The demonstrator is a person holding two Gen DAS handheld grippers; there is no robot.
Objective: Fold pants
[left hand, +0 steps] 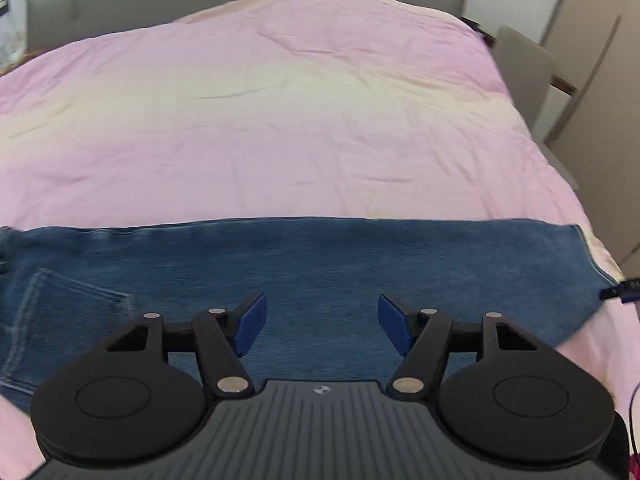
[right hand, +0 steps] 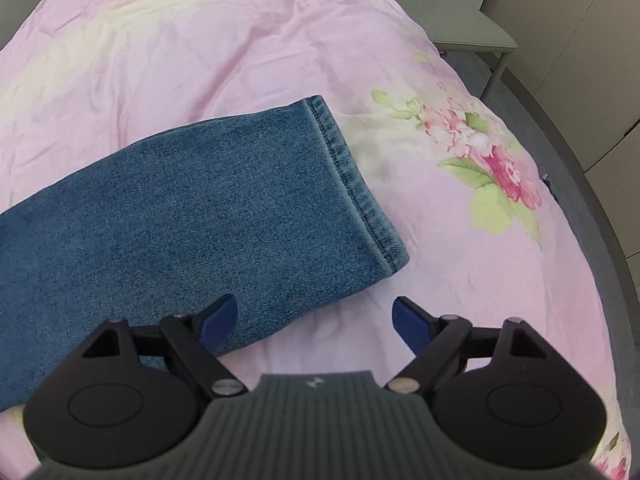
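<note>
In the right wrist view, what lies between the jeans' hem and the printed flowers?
Only bare pink bedsheet separates the blue denim jeans' stitched hem from the pink printed flowers; the right wrist view shows it.

Wide bed [left hand: 280, 120] under a pink cover [right hand: 200, 40], faded to pale yellow in the middle, printed with pink flowers [right hand: 492, 152] and green leaves near the right edge. Grey padded headboard [left hand: 160, 4] behind. Grey chair [right hand: 472, 36] just beside the bed on the right. Beige cupboard doors [left hand: 600, 60] beyond. Soft, even light.
</note>
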